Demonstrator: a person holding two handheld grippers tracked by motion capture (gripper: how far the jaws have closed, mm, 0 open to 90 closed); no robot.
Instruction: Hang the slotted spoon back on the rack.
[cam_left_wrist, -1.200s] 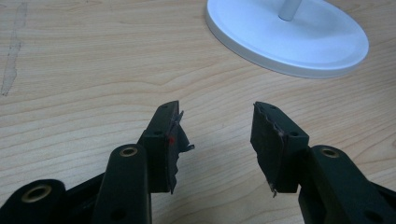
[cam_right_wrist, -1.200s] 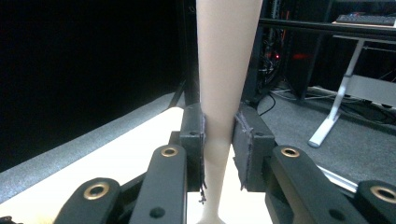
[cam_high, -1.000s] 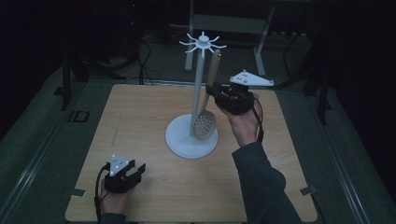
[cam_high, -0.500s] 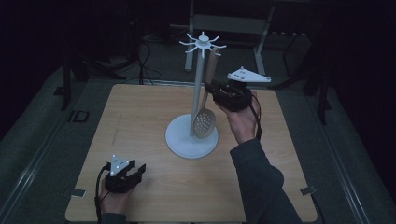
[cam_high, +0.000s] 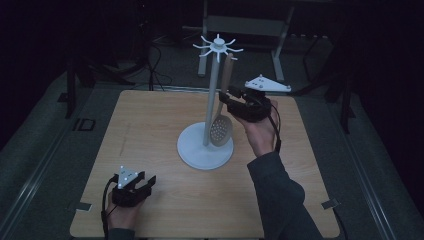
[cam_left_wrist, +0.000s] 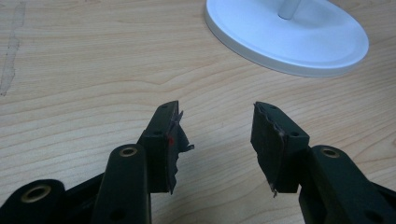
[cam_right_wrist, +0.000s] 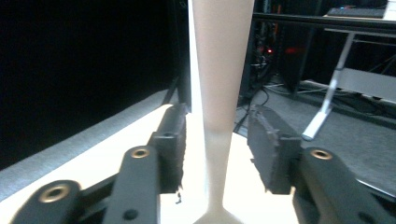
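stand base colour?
White. The round base of the stand shows best in the left gripper view, sitting on the light wood table.

The right gripper (cam_right_wrist: 217, 140) has its two black jaws standing apart, one on each side of a pale utensil handle (cam_right_wrist: 219, 93) that runs upright between them. A gap shows on each side of the handle, so neither pad (cam_right_wrist: 273, 147) presses it. The handle narrows downward, then flares at the bottom edge (its head is cut off there). Beneath lies the bright tabletop (cam_right_wrist: 116, 144), and behind are a dark room, cables and a grey metal stand leg (cam_right_wrist: 327, 100).
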